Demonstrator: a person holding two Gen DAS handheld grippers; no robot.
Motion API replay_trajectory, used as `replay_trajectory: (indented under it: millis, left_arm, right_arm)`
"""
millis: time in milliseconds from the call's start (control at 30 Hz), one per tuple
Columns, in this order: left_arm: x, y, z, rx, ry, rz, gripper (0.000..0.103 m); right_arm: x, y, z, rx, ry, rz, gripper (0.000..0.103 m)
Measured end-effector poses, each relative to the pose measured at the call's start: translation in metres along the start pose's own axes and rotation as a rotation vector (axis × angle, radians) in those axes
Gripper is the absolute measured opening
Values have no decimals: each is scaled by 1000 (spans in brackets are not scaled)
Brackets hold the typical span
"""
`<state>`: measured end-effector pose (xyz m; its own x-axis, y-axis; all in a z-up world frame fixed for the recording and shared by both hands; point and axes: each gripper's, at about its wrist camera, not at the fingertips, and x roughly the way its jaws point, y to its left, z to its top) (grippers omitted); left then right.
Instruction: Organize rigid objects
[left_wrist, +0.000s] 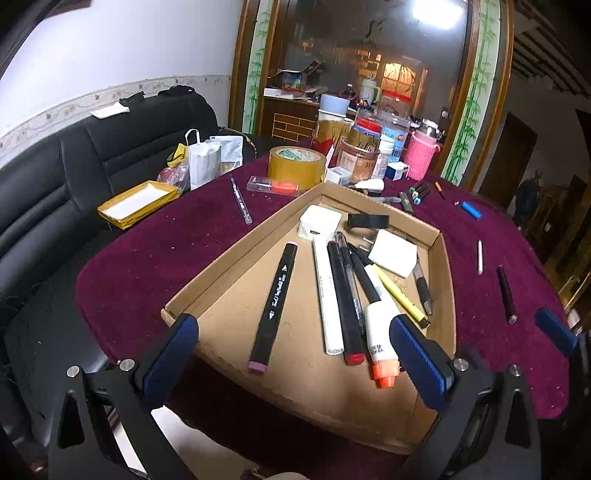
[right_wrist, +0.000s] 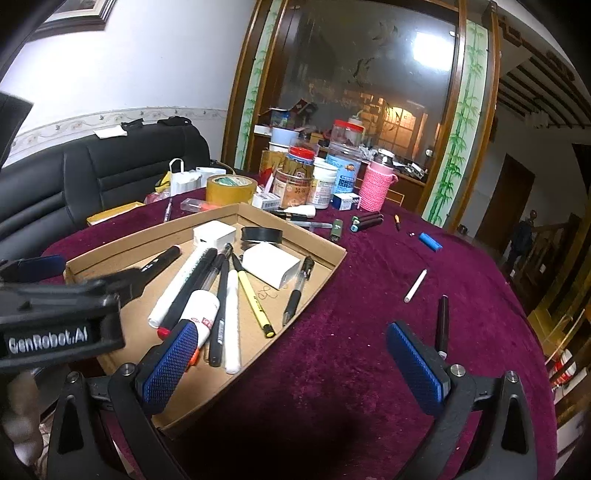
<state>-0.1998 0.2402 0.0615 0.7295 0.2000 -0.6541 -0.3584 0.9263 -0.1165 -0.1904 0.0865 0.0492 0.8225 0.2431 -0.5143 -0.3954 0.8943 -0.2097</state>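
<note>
A shallow cardboard tray (left_wrist: 229, 254) (right_wrist: 317, 280) sits on the maroon tablecloth and holds several pens and markers, two white chargers and a black tape roll (left_wrist: 367, 220). My left gripper (left_wrist: 295, 354) is open and empty above the tray's near edge. My right gripper (right_wrist: 295, 354) is open and empty above bare cloth to the right of the tray. Loose on the cloth are a dark pen (right_wrist: 442, 321), a white stick (right_wrist: 415, 286), a blue lighter (right_wrist: 430, 242) and a clear pen (left_wrist: 241, 200).
Jars, a pink-sleeved bottle (right_wrist: 376, 184) and a brown tape roll (left_wrist: 296, 167) crowd the table's far side. More markers (right_wrist: 365, 221) lie behind the tray. A black sofa (left_wrist: 92, 158) stands left, with a yellow box (left_wrist: 136, 201) near it.
</note>
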Motion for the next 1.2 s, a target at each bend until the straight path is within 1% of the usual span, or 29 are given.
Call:
replay_trajectory:
  millis: [67,133,167,200,333,400,567,733,900,1100,1133,1200]
  left_arm:
    - [-1,-6,-1,21,8,9,103]
    - [-5,-8,-2,20,8,-1,103]
    - [-8,-12,-2,31,9,-5,103]
    - [-10,-15,-2,34,3,-7,103]
    - [-20,-36,-4,85,-9,-15,103]
    - [-21,-47,-5,108,-5,-21,103]
    - [-21,-74,-11,150,32,-34,103]
    - [-18,-94,-17,160,83,-45,103]
    - [-22,-105,-17,154,83,-13,103]
    - [-23,-99,-10,121,72,41,103]
    - [-23,-98,-9,120,69,48,103]
    - [-23,-97,-8,128,68,71,103]
  right_arm:
    - [2,-2,3,-1,15,-12,103]
    - [4,-6,6,-8,34,-36,103]
    - [4,-14,6,7,35,-52,103]
    - [4,-14,6,7,35,-52,103]
    - [3,-36,0,63,49,-53,103]
    - [1,-55,-8,101,58,-64,103]
    - [1,-83,-23,135,75,-95,103]
    - [1,-100,-32,161,86,-91,103]
    - [3,-110,-33,171,91,-66,103]
    - [2,-107,-27,159,77,-27,103]
    - [2,-104,-25,143,76,-11,103]
    - [3,-104,-24,142,76,-6,103]
